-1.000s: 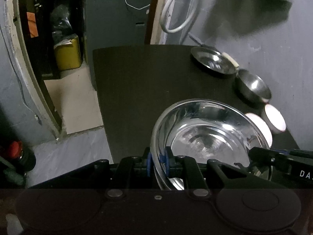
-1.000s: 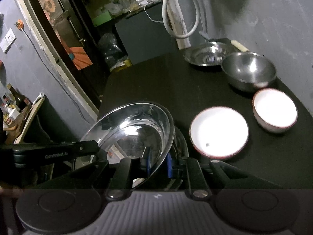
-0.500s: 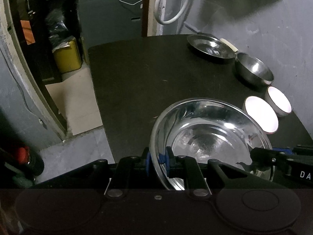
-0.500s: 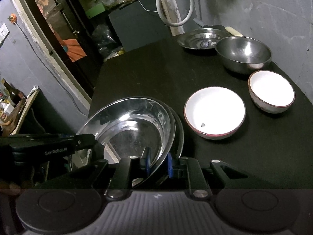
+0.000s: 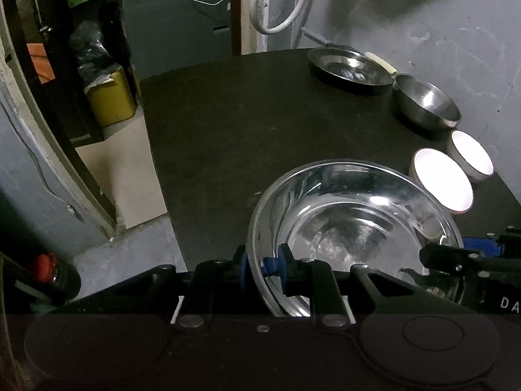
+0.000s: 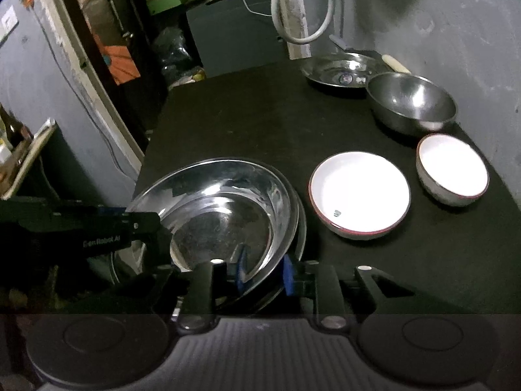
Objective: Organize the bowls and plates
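A stack of shiny steel plates [image 5: 351,224] [image 6: 224,208] sits at the near edge of the black table [image 5: 244,120]. My left gripper [image 5: 260,265] is shut on the stack's left rim. My right gripper [image 6: 262,275] has widened around the stack's near rim, with its blue pads a little apart. Two white bowls with red rims [image 6: 358,192] [image 6: 452,172] stand to the right. A steel bowl [image 6: 412,104] and a flat steel plate [image 6: 338,71] stand behind them near the wall.
A grey wall [image 6: 456,32] runs along the table's right side, with a white hose [image 6: 302,6] hanging at the far corner. The floor drops off left of the table, with a yellow container [image 5: 110,97] and a doorway there.
The plate stack has come down level onto the table. My right gripper's pads have spread apart on the rim. Both views have pulled back slightly.
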Demonstrator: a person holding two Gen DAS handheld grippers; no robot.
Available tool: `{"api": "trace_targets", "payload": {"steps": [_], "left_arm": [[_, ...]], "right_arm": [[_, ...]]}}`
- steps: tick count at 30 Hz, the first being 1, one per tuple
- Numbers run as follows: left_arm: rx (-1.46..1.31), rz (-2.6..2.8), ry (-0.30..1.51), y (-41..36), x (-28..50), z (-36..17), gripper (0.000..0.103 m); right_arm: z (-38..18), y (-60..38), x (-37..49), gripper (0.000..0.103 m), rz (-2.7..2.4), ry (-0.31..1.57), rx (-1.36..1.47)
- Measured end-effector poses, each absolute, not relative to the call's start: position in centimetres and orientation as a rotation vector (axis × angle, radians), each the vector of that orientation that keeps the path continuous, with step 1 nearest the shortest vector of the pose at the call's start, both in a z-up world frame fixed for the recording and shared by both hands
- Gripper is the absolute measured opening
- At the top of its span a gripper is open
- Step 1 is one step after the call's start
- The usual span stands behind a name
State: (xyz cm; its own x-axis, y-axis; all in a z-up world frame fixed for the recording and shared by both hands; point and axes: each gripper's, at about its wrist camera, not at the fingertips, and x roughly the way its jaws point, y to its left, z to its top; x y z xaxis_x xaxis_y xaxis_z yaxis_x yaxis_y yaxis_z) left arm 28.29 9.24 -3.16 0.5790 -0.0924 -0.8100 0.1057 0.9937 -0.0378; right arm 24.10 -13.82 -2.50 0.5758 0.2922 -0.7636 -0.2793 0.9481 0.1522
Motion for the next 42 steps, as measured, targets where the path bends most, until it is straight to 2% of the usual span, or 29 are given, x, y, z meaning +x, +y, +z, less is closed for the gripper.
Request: {"api": "trace_targets", "payload": {"steps": [7, 14, 20, 23, 24, 25, 26, 28, 30, 32, 35, 42], "left_arm": [[0.013, -0.115, 0.956, 9.2, 28.5, -3.5, 0.022], [0.015, -0.118, 0.961, 9.0, 28.6, -3.7, 0.022], [0.01, -0.116, 0.952, 9.1, 28.6, -3.5, 0.034], [0.006, -0.1, 0.942, 9.3, 28.7, -3.3, 0.053], [0.004, -0.093, 0.936, 9.3, 28.8, -3.2, 0.063], [0.0, -0.085, 0.926, 9.4, 28.8, -3.0, 0.073], [-0.006, -0.079, 0.912, 9.5, 28.9, -2.8, 0.078], [-0.018, -0.061, 0.877, 9.7, 29.0, -2.4, 0.095], [-0.028, -0.041, 0.835, 9.8, 29.4, -2.0, 0.102], [-0.037, -0.033, 0.804, 10.0, 30.3, -1.7, 0.102], [-0.024, -0.017, 0.776, 9.8, 32.8, -1.3, 0.102], [-0.056, -0.046, 0.665, 8.0, 41.2, 0.5, 0.102]], "right_arm": [[-2.4, -12.8, 23.7, 0.03, 0.324, 0.889, -0.05], [-2.5, -12.2, 23.3, 0.037, 0.318, 0.879, -0.097], [-2.6, -12.1, 23.2, 0.048, 0.315, 0.877, -0.112], [-2.9, -12.3, 23.4, 0.051, 0.312, 0.895, -0.101], [-2.9, -12.5, 23.4, 0.053, 0.313, 0.896, -0.099], [-2.9, -12.5, 23.3, 0.059, 0.315, 0.894, -0.099], [-2.8, -12.6, 23.2, 0.066, 0.316, 0.89, -0.099], [-2.7, -12.8, 23.2, 0.074, 0.317, 0.885, -0.103], [-2.4, -13.1, 23.3, 0.08, 0.331, 0.874, -0.112], [-1.5, -13.7, 23.5, 0.091, 0.341, 0.838, -0.124], [0.3, -15.0, 24.8, 0.098, 0.357, 0.762, -0.128], [3.6, -18.1, 32.9, 0.101, 0.288, 0.618, -0.165]]}}
